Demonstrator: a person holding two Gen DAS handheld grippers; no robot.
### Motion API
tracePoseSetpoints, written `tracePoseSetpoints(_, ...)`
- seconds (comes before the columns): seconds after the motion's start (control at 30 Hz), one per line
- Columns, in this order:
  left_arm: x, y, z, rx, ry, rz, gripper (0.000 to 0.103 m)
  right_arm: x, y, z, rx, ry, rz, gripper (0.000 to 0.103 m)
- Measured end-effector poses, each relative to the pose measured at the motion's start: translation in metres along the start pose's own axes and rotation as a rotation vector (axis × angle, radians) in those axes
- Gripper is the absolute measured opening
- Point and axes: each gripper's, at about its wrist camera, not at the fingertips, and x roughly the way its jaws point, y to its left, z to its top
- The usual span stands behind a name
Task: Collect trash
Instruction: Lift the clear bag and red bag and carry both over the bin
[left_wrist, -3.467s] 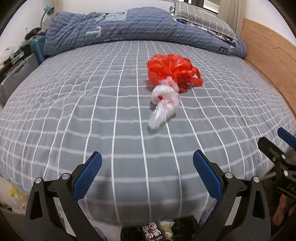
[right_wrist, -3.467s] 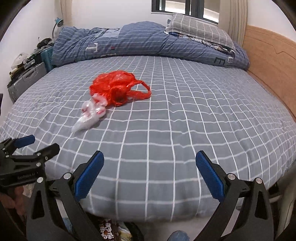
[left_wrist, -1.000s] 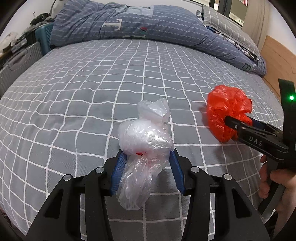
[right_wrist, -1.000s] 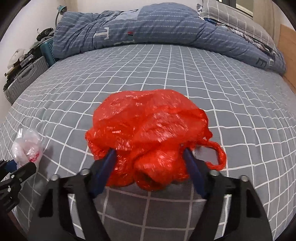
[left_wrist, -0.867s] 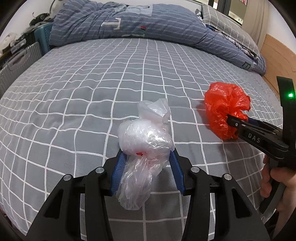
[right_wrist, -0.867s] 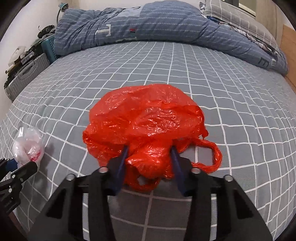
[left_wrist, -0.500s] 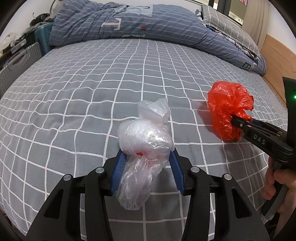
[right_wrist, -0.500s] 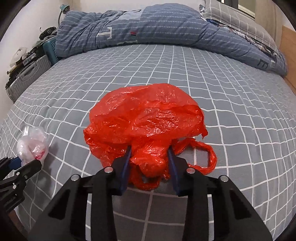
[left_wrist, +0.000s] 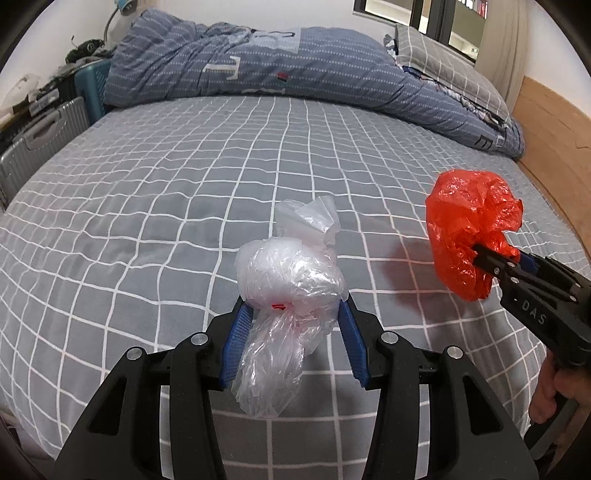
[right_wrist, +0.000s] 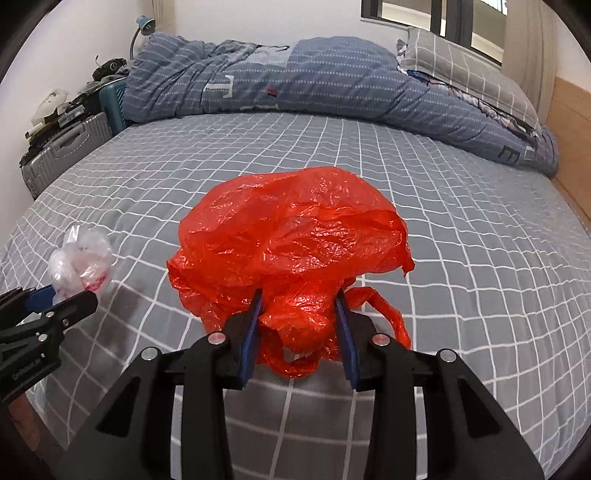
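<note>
Trash in two pieces, each clamped in a gripper above the checked gray bed (left_wrist: 155, 177). Compared with the frame half a second earlier, the red plastic bag (right_wrist: 295, 251) sits higher off the sheet, casting a shadow on the sheet beside it in the left wrist view; the clear plastic bag (left_wrist: 288, 291) is unchanged between the blue pads of the left gripper (left_wrist: 293, 317). The right gripper (right_wrist: 297, 325) has its pads pressed together on the bunched lower part of the red bag, whose loop handles hang free below and to the right. Surroundings: a rumpled blue striped quilt (left_wrist: 258, 70) and a checked pillow (left_wrist: 443, 62) lie along the far edge of the bed; a gray suitcase (right_wrist: 62, 155) stands at the left side; a wooden panel borders the right. Nothing lies between the two bags. Only the left wrist view shows the person's hand (left_wrist: 554, 391) gripping the right tool's handle; only the right wrist view shows the red bag's handles.
</note>
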Motion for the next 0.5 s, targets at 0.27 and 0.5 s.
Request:
tracePoseSetpoints(0.27, -0.016, -0.01, -0.011, 0.026, -0.011, 0.002, 0.046, -0.024, -0.009, -0.014, 0.042, -0.006, -0.019, 0.035)
tracePoseSetpoints(0.5, -0.034, -0.009, -0.037, 0.034, 0.007, 0.008, 0.046, -0.043, -0.007, -0.026, 0.056, -0.007, -0.013, 0.035)
